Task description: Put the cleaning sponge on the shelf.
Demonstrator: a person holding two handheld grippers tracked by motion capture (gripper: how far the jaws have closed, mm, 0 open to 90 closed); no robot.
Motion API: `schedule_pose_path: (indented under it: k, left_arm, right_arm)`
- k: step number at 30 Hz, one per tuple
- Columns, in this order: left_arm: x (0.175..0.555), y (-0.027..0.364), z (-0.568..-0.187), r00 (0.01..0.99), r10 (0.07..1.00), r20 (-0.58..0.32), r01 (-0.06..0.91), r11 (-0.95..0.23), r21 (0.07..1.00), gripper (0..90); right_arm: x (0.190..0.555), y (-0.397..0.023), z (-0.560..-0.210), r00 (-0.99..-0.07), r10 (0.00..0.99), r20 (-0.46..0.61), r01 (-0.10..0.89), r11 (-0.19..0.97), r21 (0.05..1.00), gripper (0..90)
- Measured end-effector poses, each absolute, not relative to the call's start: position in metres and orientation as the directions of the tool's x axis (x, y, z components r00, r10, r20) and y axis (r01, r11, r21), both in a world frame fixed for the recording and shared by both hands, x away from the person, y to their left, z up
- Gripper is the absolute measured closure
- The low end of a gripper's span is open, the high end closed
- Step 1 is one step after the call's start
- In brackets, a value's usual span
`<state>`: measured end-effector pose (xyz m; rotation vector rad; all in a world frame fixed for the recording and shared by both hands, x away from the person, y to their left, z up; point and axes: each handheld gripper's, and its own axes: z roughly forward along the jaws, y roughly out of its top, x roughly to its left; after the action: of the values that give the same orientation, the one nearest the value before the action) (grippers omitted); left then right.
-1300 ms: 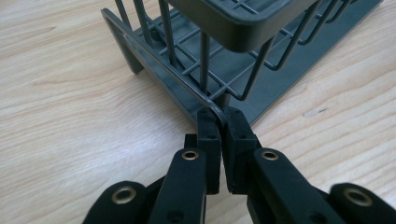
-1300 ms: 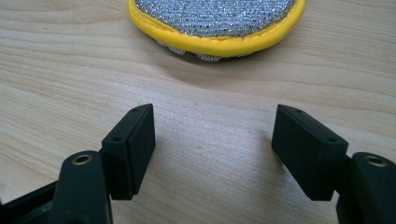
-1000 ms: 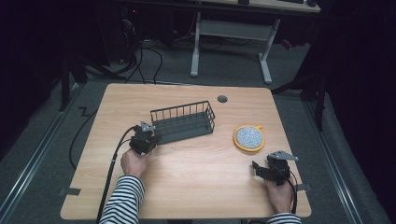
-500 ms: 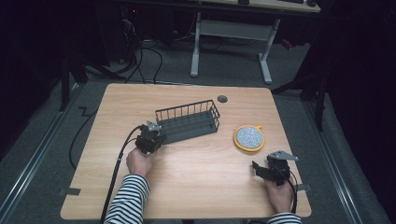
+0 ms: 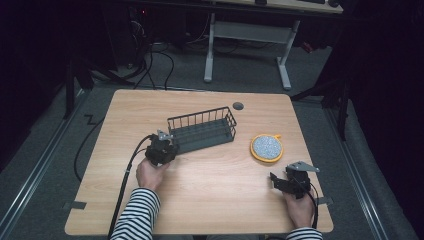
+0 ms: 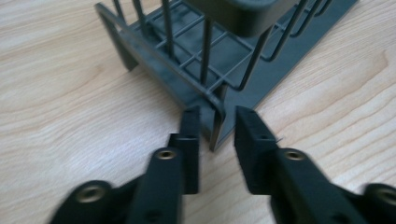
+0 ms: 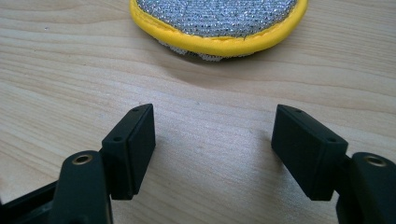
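- a light wooden desk (image 5: 210,200) stands in a dark room, with grey floor and loose cables behind it.
- a dark wire basket (image 5: 202,130) sits on the desk left of its middle, long side running slantwise.
- the left claw (image 5: 165,145) is at the basket's near left corner. in the left gripper view the corner's upright post (image 6: 215,122) stands between the two jaws, which have just been opening; a slim gap shows on each side, so the pads no longer press it.
- a round scouring pad with a yellow rim (image 5: 266,147) lies flat to the right of the basket, apart from it.
- the right claw (image 5: 278,181) rests low over the desk near its right front edge, jaws spread wide with bare wood between them; the pad (image 7: 219,23) lies just ahead of it, untouched.
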<state>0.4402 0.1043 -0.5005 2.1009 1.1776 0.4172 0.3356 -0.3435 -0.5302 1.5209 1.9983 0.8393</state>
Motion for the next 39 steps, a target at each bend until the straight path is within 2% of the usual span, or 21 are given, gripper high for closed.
schedule_pose_path:
  k: [1,3,9,16,25,26,28,29,39]
  left_arm:
    - [0.436,0.108,-0.499,0.528,0.848,-0.049,0.624,-0.348,0.699,59.4]
    - [0.428,0.115,-0.498,0.516,0.855,-0.041,0.615,-0.337,0.712,52.3]
    - [0.410,0.133,-0.498,0.491,0.871,-0.025,0.609,-0.323,0.725,39.1]
    - [0.383,0.163,-0.509,0.447,0.893,-0.050,0.625,-0.271,0.732,35.6]
    - [0.367,0.173,-0.525,0.392,0.918,-0.055,0.643,-0.230,0.730,34.5]
    - [0.366,0.172,-0.526,0.389,0.920,-0.048,0.642,-0.233,0.731,34.3]
    - [0.365,0.171,-0.527,0.383,0.923,-0.027,0.638,-0.244,0.730,34.1]
    - [0.364,0.171,-0.529,0.377,0.926,-0.027,0.637,-0.239,0.733,33.9]
    - [0.365,0.171,-0.536,0.362,0.932,-0.014,0.625,-0.231,0.745,33.1]
  right_arm:
    - [0.336,-0.343,-0.530,-0.260,0.966,-0.015,0.665,0.190,0.722,30.5]
    - [0.336,-0.343,-0.530,-0.261,0.965,-0.015,0.665,0.191,0.722,30.8]
    - [0.336,-0.343,-0.530,-0.261,0.965,-0.014,0.665,0.190,0.722,31.3]
    - [0.336,-0.343,-0.530,-0.264,0.964,-0.011,0.665,0.190,0.723,31.0]
    - [0.336,-0.342,-0.529,-0.254,0.967,-0.014,0.671,0.186,0.717,31.5]
    - [0.336,-0.342,-0.529,-0.251,0.968,-0.016,0.672,0.186,0.716,32.3]
    - [0.336,-0.341,-0.528,-0.237,0.971,-0.019,0.675,0.179,0.715,42.1]
    - [0.335,-0.341,-0.528,-0.235,0.972,-0.021,0.671,0.178,0.720,43.1]
    - [0.335,-0.346,-0.512,-0.231,0.972,0.039,0.652,0.125,0.748,44.6]
